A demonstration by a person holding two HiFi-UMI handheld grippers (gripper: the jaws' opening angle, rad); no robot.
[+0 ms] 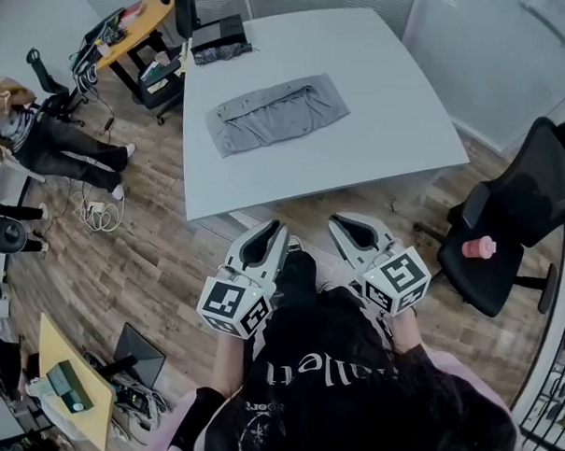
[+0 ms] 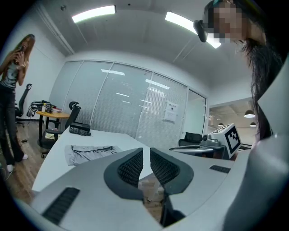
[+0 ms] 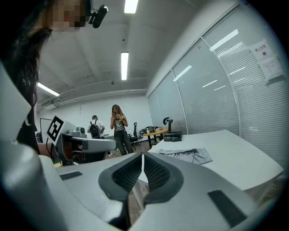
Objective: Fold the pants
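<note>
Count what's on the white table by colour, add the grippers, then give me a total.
Grey pants: 1
Dark pile of cloth: 1
Grippers: 2, the left gripper and the right gripper
Total: 4

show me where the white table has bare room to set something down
Free: the table strip between pants and near edge, and everything right of the pants. Crowded: far left corner, with a dark pile.

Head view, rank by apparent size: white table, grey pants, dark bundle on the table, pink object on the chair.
1. White table
2. Grey pants
3. Dark bundle, though it lies farthest from the camera
4. Pink object
</note>
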